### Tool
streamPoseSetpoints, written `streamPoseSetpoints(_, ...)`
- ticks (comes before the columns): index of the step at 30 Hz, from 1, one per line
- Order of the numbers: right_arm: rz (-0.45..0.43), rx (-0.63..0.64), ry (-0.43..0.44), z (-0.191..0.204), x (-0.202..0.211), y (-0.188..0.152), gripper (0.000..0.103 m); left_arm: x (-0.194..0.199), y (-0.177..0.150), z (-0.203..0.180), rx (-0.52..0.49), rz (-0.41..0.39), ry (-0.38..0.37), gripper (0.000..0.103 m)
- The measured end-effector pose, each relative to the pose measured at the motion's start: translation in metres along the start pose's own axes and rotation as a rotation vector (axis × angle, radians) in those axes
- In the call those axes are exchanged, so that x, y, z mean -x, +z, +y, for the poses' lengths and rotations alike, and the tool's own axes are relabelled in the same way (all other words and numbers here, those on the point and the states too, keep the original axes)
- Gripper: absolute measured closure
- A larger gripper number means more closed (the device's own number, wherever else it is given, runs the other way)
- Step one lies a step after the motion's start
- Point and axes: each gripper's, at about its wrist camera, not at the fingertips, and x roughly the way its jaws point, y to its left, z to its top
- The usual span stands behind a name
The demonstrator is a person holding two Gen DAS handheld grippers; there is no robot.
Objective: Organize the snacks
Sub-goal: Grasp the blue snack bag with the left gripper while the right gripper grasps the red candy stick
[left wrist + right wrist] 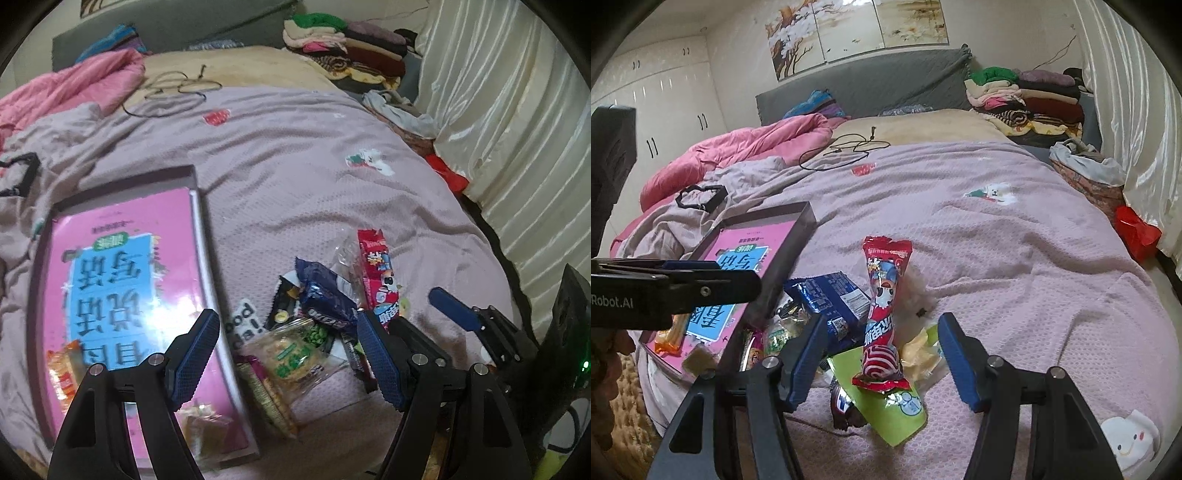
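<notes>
A bed covered by a mauve waffle-textured blanket (997, 258), slightly wrinkled, with small cartoon patches sewn on. On it lies a loose heap of crinkly plastic snack packets (314, 325).

In the right wrist view, a long red foil packet (884, 314) with cartoon print and twisted, crimped ends lies on top of the heap, resting partly on a flat lime-green wrapper (886, 413). Just left of it is a dark blue glossy biscuit packet (831, 295). The right tongs (879, 362), black arms with ribbed blue pads, stand wide apart on either side of the red packet, gripping nothing.

In the left wrist view, the left tongs (286, 354) are likewise spread apart and empty, above a clear packet holding a round pale cake (295, 354) with green lettering. Beside it are the blue packet and the red one.

Left of the heap sits a shallow rectangular tray (201, 229) with dark, thin walls. Its floor is covered by a glossy pink sheet (122, 280) with a blue panel of large characters. Inside, near the closer end, lie an orange packet (64, 373) and a small pale wrapped snack (698, 360).

Farther up the bed are a rumpled pink quilt (746, 151), a thin black cord (842, 151) in loops, and a stack of folded clothes (1027, 99) by a grey padded headboard (871, 85). Shiny cream curtains (1137, 129) hang at the right.
</notes>
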Motion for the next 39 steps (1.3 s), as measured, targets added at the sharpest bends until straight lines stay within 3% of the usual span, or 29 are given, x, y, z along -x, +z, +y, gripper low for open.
streamPoseSetpoints(5,0.03,0.004,0.027,-0.001,-0.01,-0.001,0.053,-0.021,0.004,-0.003,-0.004,0.042,-0.035,0.044)
streamPoseSetpoints(13,0.053,0.001,0.049,-0.002,-0.021,-0.002,0.064,-0.044,0.012,-0.001,0.04,0.094,-0.09,0.048)
streamPoseSetpoints(15,0.065,0.007,0.061,0.0,-0.025,-0.002,0.075,-0.05,0.013,-0.001,0.053,0.11,-0.102,0.056)
streamPoseSetpoints(17,0.072,0.016,0.063,0.002,-0.028,-0.002,0.078,-0.054,0.013,-0.001,0.062,0.121,-0.107,0.057)
streamPoseSetpoints(36,0.107,-0.05,0.086,-0.007,-0.043,-0.004,0.081,-0.076,0.025,-0.011,0.075,0.141,-0.143,0.059)
streamPoseSetpoints(39,0.104,-0.084,0.098,-0.011,-0.043,-0.004,0.082,-0.081,0.024,-0.013,0.065,0.148,-0.143,0.069)
